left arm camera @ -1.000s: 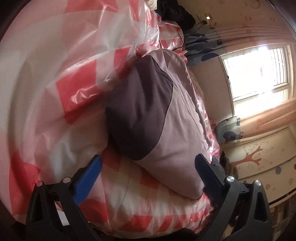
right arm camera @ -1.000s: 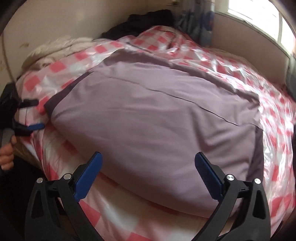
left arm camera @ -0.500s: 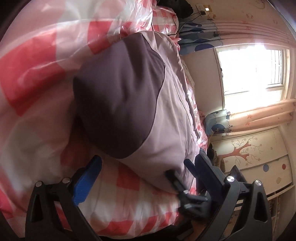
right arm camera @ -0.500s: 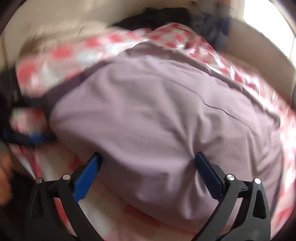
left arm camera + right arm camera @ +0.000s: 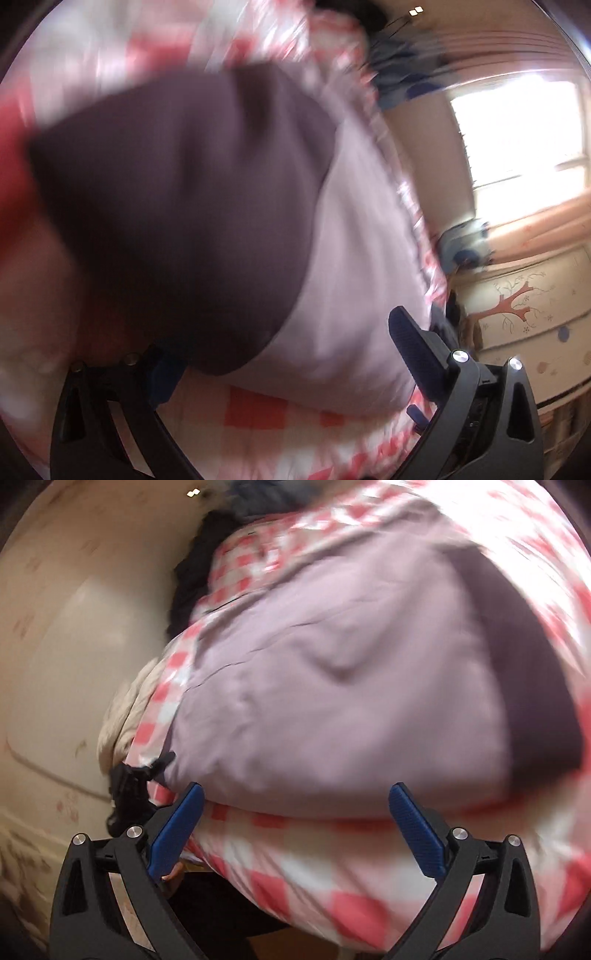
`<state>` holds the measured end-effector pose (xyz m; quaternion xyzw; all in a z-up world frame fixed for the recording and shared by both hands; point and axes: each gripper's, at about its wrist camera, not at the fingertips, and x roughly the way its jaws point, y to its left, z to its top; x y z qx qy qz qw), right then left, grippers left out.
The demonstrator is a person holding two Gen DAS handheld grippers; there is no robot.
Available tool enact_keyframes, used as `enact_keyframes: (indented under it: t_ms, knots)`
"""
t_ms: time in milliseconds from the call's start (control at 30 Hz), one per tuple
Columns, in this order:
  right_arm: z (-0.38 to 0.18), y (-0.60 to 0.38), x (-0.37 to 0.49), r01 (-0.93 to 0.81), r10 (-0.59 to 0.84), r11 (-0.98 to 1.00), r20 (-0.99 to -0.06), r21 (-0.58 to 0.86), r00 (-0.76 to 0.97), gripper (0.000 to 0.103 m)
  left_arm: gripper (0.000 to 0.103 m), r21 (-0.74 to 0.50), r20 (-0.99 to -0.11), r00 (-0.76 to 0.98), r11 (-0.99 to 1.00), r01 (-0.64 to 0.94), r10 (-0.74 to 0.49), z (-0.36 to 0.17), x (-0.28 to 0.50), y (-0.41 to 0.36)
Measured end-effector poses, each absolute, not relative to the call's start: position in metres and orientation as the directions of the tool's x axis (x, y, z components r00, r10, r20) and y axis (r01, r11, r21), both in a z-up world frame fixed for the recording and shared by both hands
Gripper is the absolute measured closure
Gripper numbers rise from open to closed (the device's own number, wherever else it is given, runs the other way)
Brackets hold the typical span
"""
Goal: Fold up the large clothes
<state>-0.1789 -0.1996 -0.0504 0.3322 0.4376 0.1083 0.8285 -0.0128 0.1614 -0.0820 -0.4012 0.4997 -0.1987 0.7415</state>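
A large lilac garment (image 5: 332, 686) with dark purple panels (image 5: 184, 206) lies spread flat on a bed with a red-and-white checked cover (image 5: 332, 867). My left gripper (image 5: 288, 354) is open at the garment's near edge, its left finger partly under the dark panel's hem. My right gripper (image 5: 295, 823) is open just short of the lilac hem, touching nothing. The left gripper also shows in the right wrist view (image 5: 129, 779) at the garment's left corner. Both views are motion-blurred.
A cream wall (image 5: 74, 627) and a pale bundle of bedding (image 5: 125, 716) lie left of the bed. Dark clothes (image 5: 192, 572) are piled at the bed's far end. A bright window (image 5: 517, 125) and a cabinet with a tree picture (image 5: 517, 310) stand to the right.
Both grippers moved in close to the garment's near edge. The right wrist view swung left and now looks along the hem. Both stayed open.
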Motion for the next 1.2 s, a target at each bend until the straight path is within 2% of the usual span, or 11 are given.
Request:
enact_keyframes:
  t_ms: [100,133,200,333,467,567,767,867,933,967,1200]
  knots:
    - [-0.067,-0.246,-0.200,0.226,0.447,0.695,-0.656,0.683,0.608,0.006,0.008,-0.848,-0.464,0.539,0.529,-0.041,-0.703,-0.061,-0.019,0.167]
    - [-0.073,-0.256,-0.202,0.250,0.447,0.672,-0.652,0.696,0.613,0.006,0.008,-0.839,-0.468,0.554,0.544,-0.032,-0.688,-0.058,-0.020,0.166]
    - [-0.085,-0.273,-0.204,0.289,0.465,0.607,-0.626,0.740,0.627,0.006,0.008,-0.776,-0.574,0.518,0.623,-0.097,-0.634,-0.069,-0.015,0.156]
    - [-0.102,-0.295,-0.199,0.331,0.449,0.534,-0.593,0.778,0.668,0.006,0.009,-0.834,-0.459,0.586,0.551,-0.025,-0.668,-0.056,-0.023,0.157]
    - [-0.091,-0.299,-0.207,0.187,0.464,0.461,-0.415,0.868,0.782,0.006,0.009,-0.769,-0.576,0.521,0.634,-0.083,-0.630,-0.069,-0.009,0.147]
    - [-0.106,-0.306,-0.201,0.225,0.470,0.451,-0.444,0.864,0.763,0.006,0.009,-0.811,-0.530,0.529,0.578,-0.089,-0.662,-0.072,-0.009,0.151]
    - [-0.112,-0.317,-0.181,0.247,0.425,0.424,-0.433,0.871,0.795,0.006,0.008,-0.816,-0.549,0.512,0.557,-0.156,-0.661,-0.084,-0.008,0.151]
    - [-0.094,-0.305,-0.182,0.216,0.384,0.527,-0.457,0.822,0.802,0.021,0.036,-0.793,-0.564,0.509,0.598,-0.114,-0.650,-0.080,-0.008,0.147]
    - [-0.084,-0.305,-0.188,0.203,0.365,0.545,-0.448,0.814,0.816,0.054,0.060,-0.782,-0.560,0.514,0.620,-0.069,-0.650,-0.075,-0.009,0.148]
    - [-0.081,-0.307,-0.191,0.195,0.364,0.544,-0.440,0.816,0.821,0.060,0.063,-0.777,-0.555,0.519,0.628,-0.046,-0.650,-0.070,-0.010,0.149]
    - [-0.045,-0.290,-0.220,0.115,0.385,0.627,-0.435,0.770,0.814,0.064,0.072,-0.772,-0.460,0.524,0.615,0.163,-0.716,-0.038,-0.044,0.166]
